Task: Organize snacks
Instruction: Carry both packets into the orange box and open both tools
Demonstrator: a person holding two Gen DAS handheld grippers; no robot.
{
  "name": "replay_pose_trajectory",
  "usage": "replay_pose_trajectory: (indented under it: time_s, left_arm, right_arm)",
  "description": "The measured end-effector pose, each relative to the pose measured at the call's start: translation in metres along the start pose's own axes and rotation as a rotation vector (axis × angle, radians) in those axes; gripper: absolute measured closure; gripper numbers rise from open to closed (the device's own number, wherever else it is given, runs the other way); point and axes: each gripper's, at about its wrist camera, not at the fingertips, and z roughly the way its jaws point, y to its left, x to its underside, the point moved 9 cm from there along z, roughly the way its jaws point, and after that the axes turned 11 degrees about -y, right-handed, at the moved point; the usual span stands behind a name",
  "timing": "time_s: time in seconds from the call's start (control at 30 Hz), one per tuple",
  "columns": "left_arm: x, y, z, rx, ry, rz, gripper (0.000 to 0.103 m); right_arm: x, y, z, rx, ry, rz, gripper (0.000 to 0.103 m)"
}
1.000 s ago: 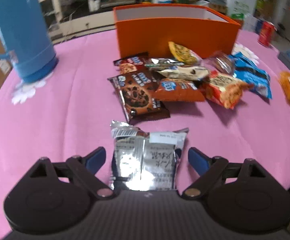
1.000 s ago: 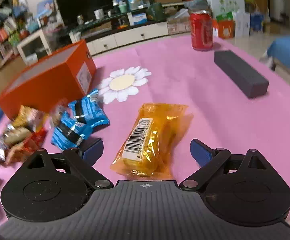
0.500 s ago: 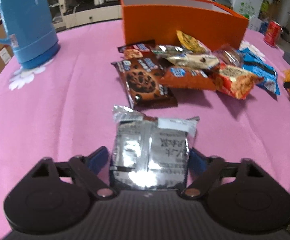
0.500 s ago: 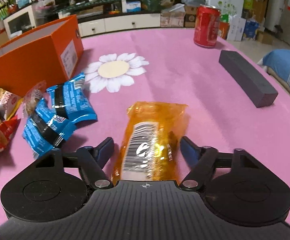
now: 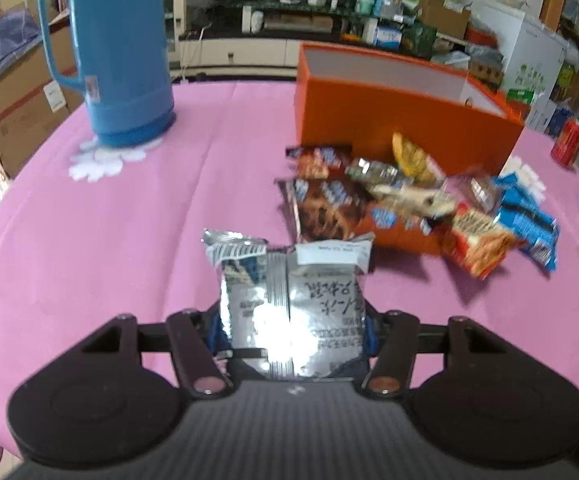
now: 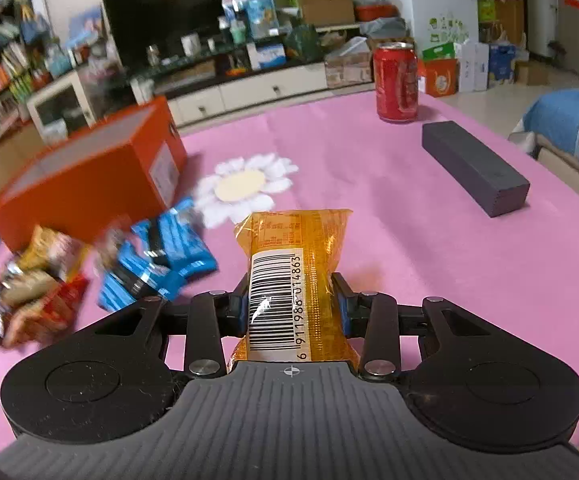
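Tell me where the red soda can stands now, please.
In the right wrist view the red soda can stands upright at the far edge of the pink tablecloth, upper right, just beyond the dark grey block.

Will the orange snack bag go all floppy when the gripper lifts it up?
Probably a bit. The orange snack bag is thin, crinkly film, so its free end may droop. It looks plump where the right gripper squeezes it, so likely light. The glossy wrapper might slip.

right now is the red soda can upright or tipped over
Upright. The red soda can stands on its base on the pink tablecloth, rim on top.
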Motion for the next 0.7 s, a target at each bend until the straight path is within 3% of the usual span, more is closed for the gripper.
replay_pose_trajectory:
  time_s: [0.23, 0.33, 0.53, 0.7]
  left_arm:
    - [-0.045, -0.016, 0.004, 0.062, -0.059, -0.053, 0.044]
    - [-0.084, -0.023, 0.011, 0.095, -0.111, -0.088, 0.044]
    - [-0.181, -0.042, 0.030, 0.150, -0.258, -0.124, 0.044]
    - [-0.228, -0.062, 0.082, 0.179, -0.292, -0.150, 0.044]
  right_arm:
    - [-0.011, 0.033, -0.002, -0.124, -0.013, 0.070, 0.084]
    - [-0.025, 0.060, -0.002, -0.180, -0.031, 0.058, 0.084]
    - [-0.099, 0.126, 0.010, -0.282, -0.147, -0.026, 0.084]
    - [-0.153, 0.191, 0.061, -0.332, -0.213, -0.087, 0.084]
